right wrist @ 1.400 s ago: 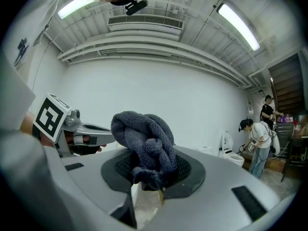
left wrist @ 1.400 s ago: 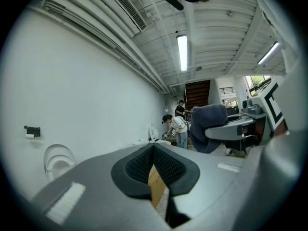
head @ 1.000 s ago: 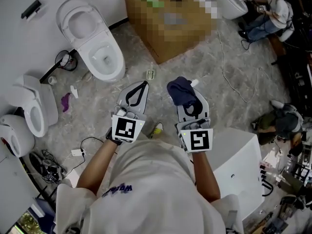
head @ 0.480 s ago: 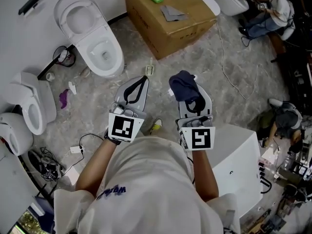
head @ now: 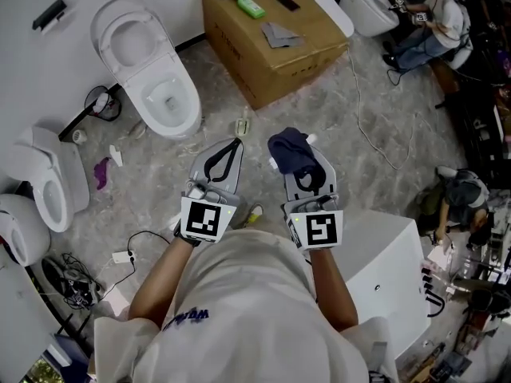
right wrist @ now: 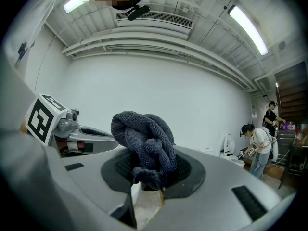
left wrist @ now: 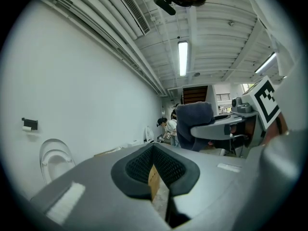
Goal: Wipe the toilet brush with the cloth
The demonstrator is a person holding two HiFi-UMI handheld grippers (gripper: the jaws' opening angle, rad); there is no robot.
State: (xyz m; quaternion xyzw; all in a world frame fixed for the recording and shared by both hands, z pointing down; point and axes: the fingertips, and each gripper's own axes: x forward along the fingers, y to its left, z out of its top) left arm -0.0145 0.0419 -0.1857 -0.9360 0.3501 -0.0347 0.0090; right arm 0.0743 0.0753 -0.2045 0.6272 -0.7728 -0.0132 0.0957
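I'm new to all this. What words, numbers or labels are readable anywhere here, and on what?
No text reads clearly.
Blue print on the person's white shirt: blurred, unreadable.
Green bottle on the brown cardboard box: label too small.
Black-and-white square markers on the left claw and on the right claw holding the dark blue cloth: patterns, no letters.

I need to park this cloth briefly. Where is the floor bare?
For the dark blue cloth, bare grey floor lies between the white toilet and the left gripper, and past the brown cardboard box beside the white cable. Crowded lower left: tangled wires.
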